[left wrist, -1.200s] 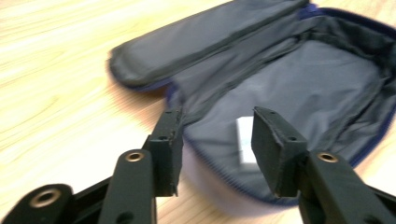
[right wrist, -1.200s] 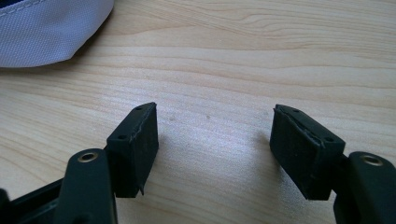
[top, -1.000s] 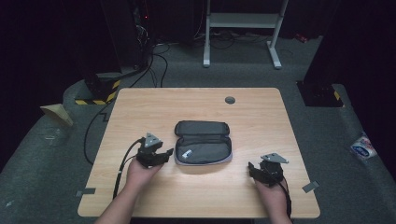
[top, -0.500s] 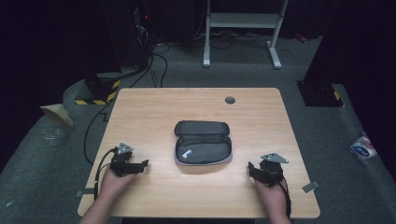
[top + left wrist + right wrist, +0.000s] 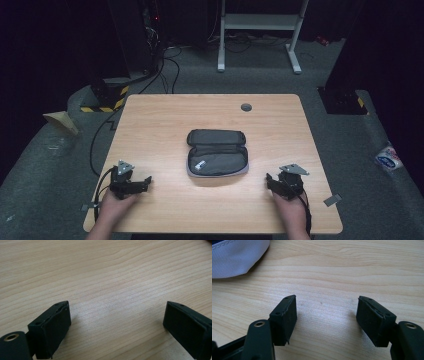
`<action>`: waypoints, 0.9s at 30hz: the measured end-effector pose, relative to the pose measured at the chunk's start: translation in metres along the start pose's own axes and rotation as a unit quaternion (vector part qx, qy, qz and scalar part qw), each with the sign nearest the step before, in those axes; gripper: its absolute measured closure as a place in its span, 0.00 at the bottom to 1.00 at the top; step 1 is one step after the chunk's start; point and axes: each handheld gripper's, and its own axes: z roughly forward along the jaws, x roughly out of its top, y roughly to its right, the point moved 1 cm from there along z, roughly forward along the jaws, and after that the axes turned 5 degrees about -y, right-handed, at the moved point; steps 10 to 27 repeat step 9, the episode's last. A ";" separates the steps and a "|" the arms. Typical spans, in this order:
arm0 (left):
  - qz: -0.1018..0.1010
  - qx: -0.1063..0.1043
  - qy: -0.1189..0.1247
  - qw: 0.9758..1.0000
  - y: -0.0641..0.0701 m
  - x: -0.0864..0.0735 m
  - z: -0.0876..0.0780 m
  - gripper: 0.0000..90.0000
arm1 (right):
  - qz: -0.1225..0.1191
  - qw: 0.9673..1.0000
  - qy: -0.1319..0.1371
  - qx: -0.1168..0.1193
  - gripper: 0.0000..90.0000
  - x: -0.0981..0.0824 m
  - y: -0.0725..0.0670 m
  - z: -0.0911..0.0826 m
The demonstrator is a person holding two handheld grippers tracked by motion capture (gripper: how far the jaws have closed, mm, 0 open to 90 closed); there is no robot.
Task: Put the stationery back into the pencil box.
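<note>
A dark grey zip case (image 5: 217,152) lies open in the middle of the wooden table (image 5: 165,120), with a small white item (image 5: 199,165) inside its lower half. My left gripper (image 5: 146,181) rests on the table near the front left, its jaws open and empty (image 5: 116,315). My right gripper (image 5: 268,181) rests near the front right, jaws open over bare wood (image 5: 326,307). A pale grey edge of the case (image 5: 234,257) shows at the top left of the right gripper view.
A round grommet (image 5: 246,107) sits near the table's far edge. Cables (image 5: 165,65) and a white frame stand (image 5: 260,25) lie on the floor beyond. A yellow-black striped object (image 5: 107,100) sits off the far left corner, a bag (image 5: 387,159) on the floor at right.
My left gripper has drawn back from the case's left side toward the front left of the table. The right gripper has stayed put.
</note>
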 end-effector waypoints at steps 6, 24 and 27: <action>0.003 -0.004 0.002 1.000 0.000 0.001 0.001 0.11 | 0.001 1.000 0.001 -0.002 0.36 0.000 0.000 0.000; 0.003 -0.003 0.002 1.000 0.000 0.001 0.001 0.11 | 0.002 1.000 0.001 -0.003 0.36 -0.001 0.000 0.000; 0.003 -0.003 0.002 1.000 0.000 0.001 0.001 0.11 | 0.002 1.000 0.001 -0.003 0.36 -0.001 0.000 0.000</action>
